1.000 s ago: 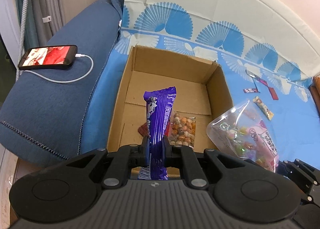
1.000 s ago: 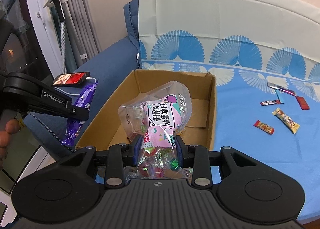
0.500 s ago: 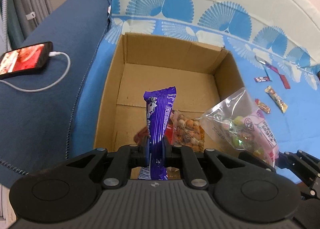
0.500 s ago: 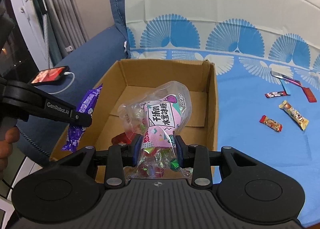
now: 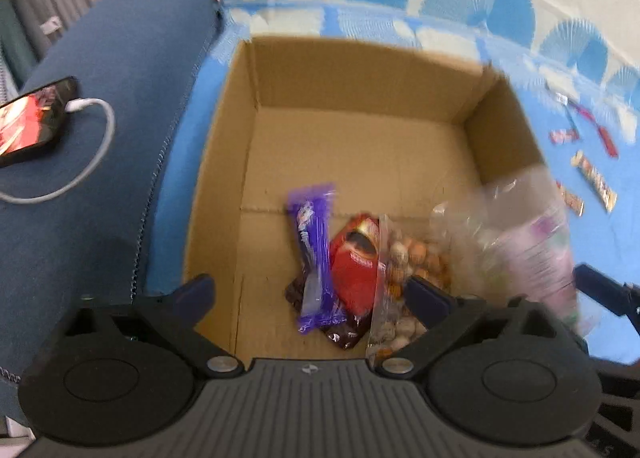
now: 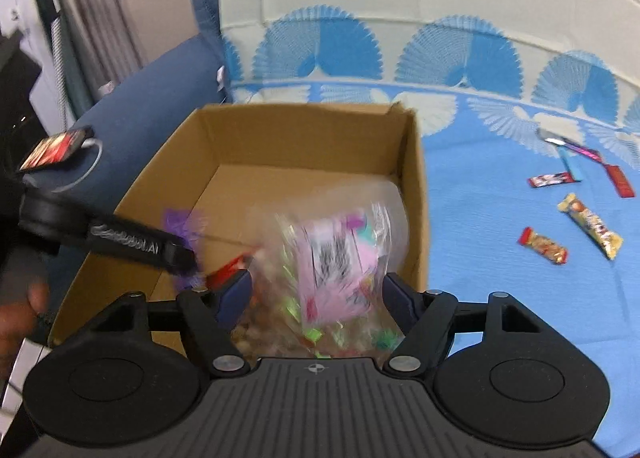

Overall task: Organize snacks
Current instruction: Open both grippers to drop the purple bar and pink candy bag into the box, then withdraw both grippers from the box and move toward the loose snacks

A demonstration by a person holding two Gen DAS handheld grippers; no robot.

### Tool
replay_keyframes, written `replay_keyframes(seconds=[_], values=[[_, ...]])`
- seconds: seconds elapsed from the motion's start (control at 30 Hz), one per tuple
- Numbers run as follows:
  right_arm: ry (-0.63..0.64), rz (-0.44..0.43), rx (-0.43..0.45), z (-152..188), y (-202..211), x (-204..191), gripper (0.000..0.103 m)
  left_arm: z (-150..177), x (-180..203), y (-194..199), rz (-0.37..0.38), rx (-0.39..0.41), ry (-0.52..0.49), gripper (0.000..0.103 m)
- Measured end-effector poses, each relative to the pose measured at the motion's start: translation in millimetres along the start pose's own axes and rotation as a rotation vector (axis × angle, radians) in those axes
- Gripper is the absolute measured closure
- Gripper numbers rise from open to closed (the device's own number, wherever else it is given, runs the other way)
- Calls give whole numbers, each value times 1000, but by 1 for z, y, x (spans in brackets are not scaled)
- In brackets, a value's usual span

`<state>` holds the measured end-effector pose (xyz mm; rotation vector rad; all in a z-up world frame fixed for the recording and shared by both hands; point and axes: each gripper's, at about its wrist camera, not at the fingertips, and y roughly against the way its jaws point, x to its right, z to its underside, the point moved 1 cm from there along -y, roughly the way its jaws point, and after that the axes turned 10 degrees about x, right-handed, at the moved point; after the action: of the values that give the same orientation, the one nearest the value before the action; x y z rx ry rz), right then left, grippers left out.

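An open cardboard box point(image 5: 360, 73) point(image 6: 304, 125) stands on the blue sofa cover. My left gripper point(image 5: 310, 294) is open above its near end. The purple snack bar point(image 5: 314, 254) lies free inside the box, beside a red packet point(image 5: 356, 258) and a clear bag of nuts point(image 5: 412, 258). My right gripper point(image 6: 316, 292) is open too. The clear candy bag with a pink label point(image 6: 340, 254) is blurred between its spread fingers, over the box's near right corner; it also shows blurred in the left wrist view point(image 5: 532, 246).
Several small snack bars point(image 6: 592, 223) lie on the blue cover right of the box. A phone point(image 5: 28, 121) with a white cable rests on the dark blue armrest to the left. A hand point(image 6: 18, 314) holds the left gripper.
Both grippers have opened. The purple bar has dropped into the box. The candy bag has left the right jaws and is falling, blurred. Both grippers moved closer over the box.
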<state>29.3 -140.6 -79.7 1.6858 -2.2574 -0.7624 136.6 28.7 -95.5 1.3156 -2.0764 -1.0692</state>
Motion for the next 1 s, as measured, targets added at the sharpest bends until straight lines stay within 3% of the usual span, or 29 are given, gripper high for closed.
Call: replay_keyframes(seconds=[0.1, 0.3, 0.63, 1.0], values=[[1, -8, -12, 1, 9, 0, 18, 9, -2, 14, -27, 24, 3, 0], [-21, -9, -32, 14, 43, -9, 17, 38, -8, 54, -44, 28, 47, 0], [29, 15, 109, 25, 120, -30, 12, 71, 2, 130, -23, 130, 71, 0], [35, 20, 210, 34, 174, -34, 9, 95, 8, 177, -35, 217, 36, 0]])
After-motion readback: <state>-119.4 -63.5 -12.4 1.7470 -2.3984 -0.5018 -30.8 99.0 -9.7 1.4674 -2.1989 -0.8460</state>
